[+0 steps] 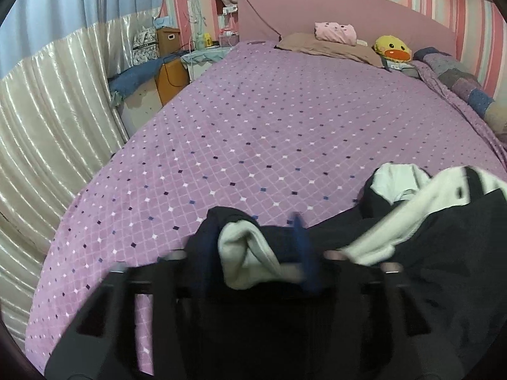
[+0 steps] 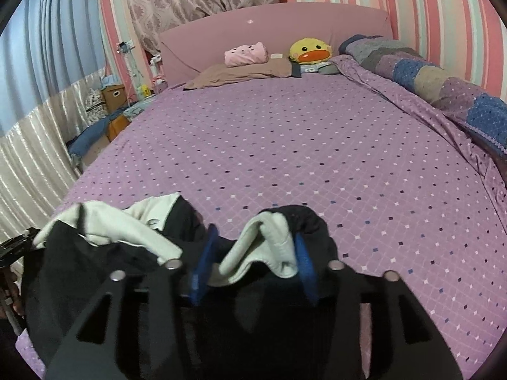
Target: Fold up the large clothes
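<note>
The left gripper (image 1: 253,250) is smeared by motion blur, so its blue fingers (image 1: 302,247) lack clear edges and contact with the dark garment (image 1: 443,253) cannot be judged. In both views the garment runs off the bottom edge, hiding its full shape. The right view's garment (image 2: 95,269) covers 1 blurred dark object at the left edge.

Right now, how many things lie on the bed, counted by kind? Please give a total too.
Dark garment with white lining, near edge: 1
Pillows, one brown and one pink: 2
Yellow duck plush toy: 1
Rolled patchwork quilt, along the wall: 1
Total: 5
A few small items beside the duck are too unclear to count.
</note>
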A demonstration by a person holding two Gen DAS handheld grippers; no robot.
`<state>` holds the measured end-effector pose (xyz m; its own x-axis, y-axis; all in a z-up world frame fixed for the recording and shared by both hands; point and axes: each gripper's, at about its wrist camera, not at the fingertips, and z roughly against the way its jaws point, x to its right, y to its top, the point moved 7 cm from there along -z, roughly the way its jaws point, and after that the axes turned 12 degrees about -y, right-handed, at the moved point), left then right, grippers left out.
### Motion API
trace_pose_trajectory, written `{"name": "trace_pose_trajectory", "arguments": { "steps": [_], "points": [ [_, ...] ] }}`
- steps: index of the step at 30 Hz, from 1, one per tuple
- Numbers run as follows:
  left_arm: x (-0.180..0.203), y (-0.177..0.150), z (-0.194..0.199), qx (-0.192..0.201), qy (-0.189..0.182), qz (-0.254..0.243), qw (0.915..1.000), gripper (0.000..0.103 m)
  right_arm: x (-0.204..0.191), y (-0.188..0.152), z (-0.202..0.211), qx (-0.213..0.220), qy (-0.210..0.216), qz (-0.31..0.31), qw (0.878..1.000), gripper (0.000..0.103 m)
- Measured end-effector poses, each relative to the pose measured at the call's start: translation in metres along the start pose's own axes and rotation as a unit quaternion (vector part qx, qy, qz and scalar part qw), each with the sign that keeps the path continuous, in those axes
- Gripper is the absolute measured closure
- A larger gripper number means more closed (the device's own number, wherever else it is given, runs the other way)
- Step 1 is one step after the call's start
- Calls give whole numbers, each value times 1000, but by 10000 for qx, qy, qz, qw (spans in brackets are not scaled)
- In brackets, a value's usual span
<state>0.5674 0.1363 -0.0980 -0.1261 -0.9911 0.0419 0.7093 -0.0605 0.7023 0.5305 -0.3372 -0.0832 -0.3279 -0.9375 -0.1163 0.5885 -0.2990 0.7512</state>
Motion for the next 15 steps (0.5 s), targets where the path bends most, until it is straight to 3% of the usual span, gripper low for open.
{"name": "trace_pose_trajectory", "arguments": {
  "steps": [1,2,3,9,15],
  "points": [
    [1,3,8,103,110,-28,9999,13,0,1,4,28,33,-24,10000,36],
    [4,7,19,248,99,-82,9996,6,-2,4,13,137,102,-67,9998,19],
    [6,10,27,315,16,-119,9994,6,-3,6,20,238,138,-75,9996,8],
    [14,3,46,197,-120,-222,9995,5,-15,-6,33,183,-107,507,9985,7],
    [18,-42,16,-396,-176,-315,9986,4,-17,-52,-8,-674,-358,870,9933,7]
  ]
}}
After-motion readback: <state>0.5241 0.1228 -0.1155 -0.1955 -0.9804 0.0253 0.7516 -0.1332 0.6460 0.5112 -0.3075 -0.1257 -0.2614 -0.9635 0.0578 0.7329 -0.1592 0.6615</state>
